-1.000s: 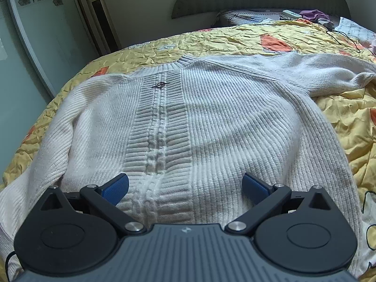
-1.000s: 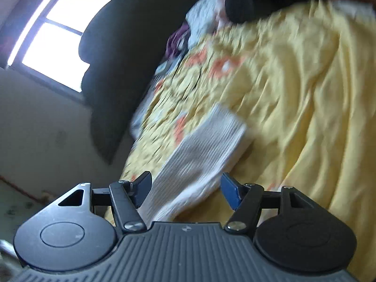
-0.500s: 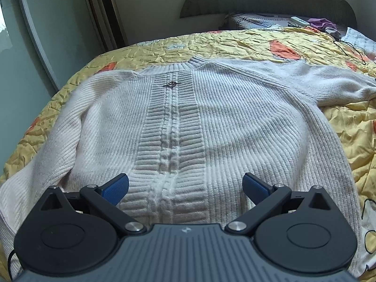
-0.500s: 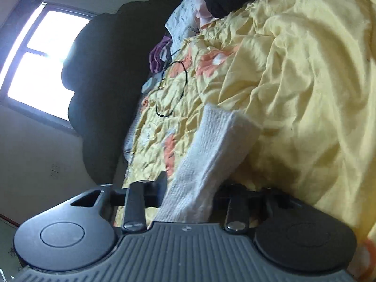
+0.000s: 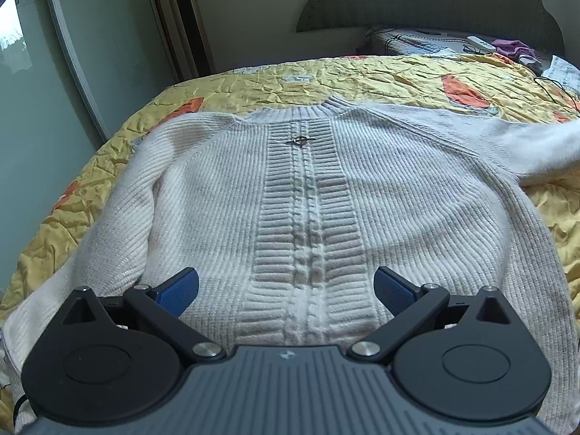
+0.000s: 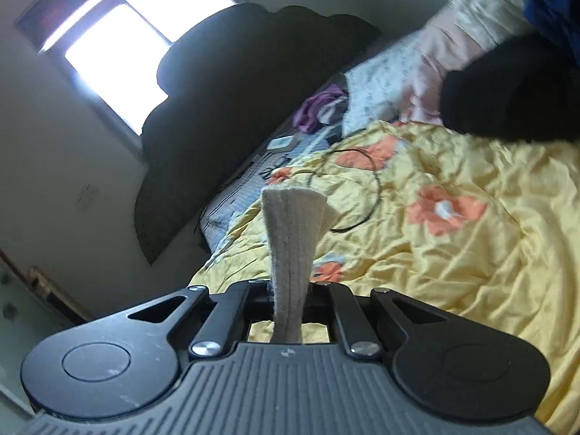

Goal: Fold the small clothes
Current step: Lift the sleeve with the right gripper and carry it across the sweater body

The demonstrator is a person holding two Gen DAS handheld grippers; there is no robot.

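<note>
A cream knitted sweater lies flat on the yellow bedspread, neck towards the headboard, hem under my left gripper. My left gripper is open and empty, hovering above the hem, its blue pads either side of the centre cable. The sweater's right sleeve rises blurred at the right edge. In the right wrist view my right gripper is shut on that sleeve's cuff, which sticks up between the jaws above the bedspread.
A dark headboard stands at the far end, with pillows, a remote and purple cloth. A black cable loops on the bedspread. Dark and pale clothes pile at the right. A glass door is at left.
My right gripper closed on the sleeve cuff and lifted it off the bedspread. My left gripper stayed open and drew back slightly, bringing more of the sweater into view.
</note>
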